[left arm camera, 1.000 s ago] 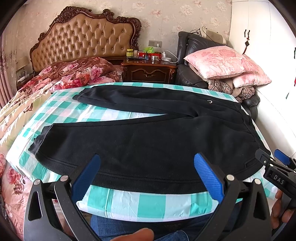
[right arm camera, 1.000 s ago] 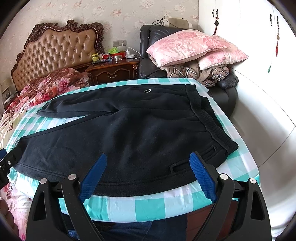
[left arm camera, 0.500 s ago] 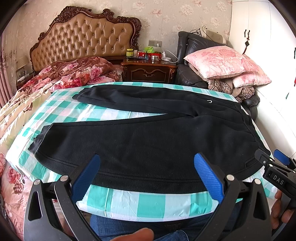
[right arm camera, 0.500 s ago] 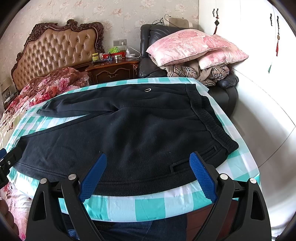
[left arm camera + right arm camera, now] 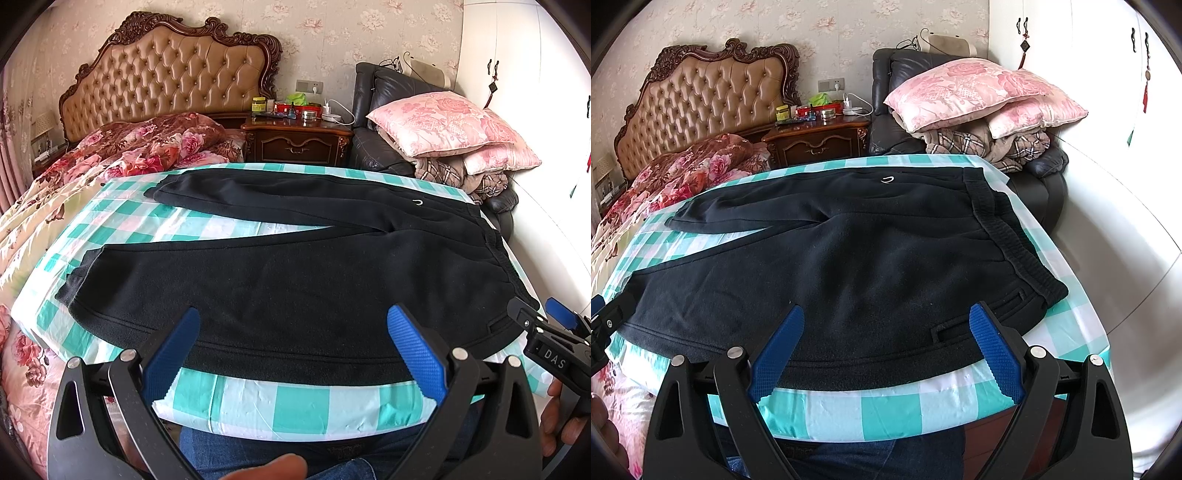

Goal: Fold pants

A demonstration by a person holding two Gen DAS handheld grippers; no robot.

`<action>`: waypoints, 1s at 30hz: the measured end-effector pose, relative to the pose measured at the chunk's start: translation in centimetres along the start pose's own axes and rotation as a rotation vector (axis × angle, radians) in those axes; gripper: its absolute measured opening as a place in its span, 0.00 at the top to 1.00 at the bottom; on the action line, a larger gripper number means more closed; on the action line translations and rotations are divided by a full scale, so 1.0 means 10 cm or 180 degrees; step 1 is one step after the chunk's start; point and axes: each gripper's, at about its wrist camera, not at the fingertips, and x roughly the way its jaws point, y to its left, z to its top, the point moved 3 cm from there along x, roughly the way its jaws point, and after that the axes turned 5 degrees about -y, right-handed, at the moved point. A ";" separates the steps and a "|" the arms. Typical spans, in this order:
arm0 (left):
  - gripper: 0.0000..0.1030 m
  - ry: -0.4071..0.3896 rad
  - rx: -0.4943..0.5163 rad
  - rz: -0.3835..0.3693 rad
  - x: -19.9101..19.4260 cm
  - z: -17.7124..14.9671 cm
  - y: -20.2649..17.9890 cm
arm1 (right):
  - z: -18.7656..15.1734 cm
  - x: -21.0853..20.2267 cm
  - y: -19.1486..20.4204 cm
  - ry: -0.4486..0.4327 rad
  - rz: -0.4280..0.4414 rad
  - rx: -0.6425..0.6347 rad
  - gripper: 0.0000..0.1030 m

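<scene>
Pants (image 5: 295, 280) lie flat just beyond our left gripper (image 5: 293, 328) and right gripper (image 5: 886, 326), jaws wide, empty.

One legible text: white letters "DAS" on a small black plate on the right gripper (image 5: 554, 325), seen at far right of the left gripper's view. Jar labels on nightstand (image 5: 297, 142) too small to read.

Bright, even daylight; source not visible. Soft shadows only. Both views sharp, no motion blur. Strong fisheye bending at edges, dark vignette in corners. White wardrobe (image 5: 1071, 74) near overexposed. Black pants (image 5: 295, 280) lose fabric detail.
</scene>
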 end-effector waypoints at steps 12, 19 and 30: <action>0.01 -0.0004 -0.0003 -0.0001 0.00 -0.01 -0.01 | 0.00 0.00 0.01 -0.0002 -0.0003 -0.0001 0.15; 0.01 0.0005 -0.0008 -0.0009 -0.01 -0.01 -0.01 | 0.00 0.00 0.01 0.0012 0.0008 0.0001 0.15; 0.01 0.0120 -0.0178 -0.0224 0.06 -0.05 -0.01 | -0.05 0.07 0.02 0.0074 0.0024 -0.0005 0.15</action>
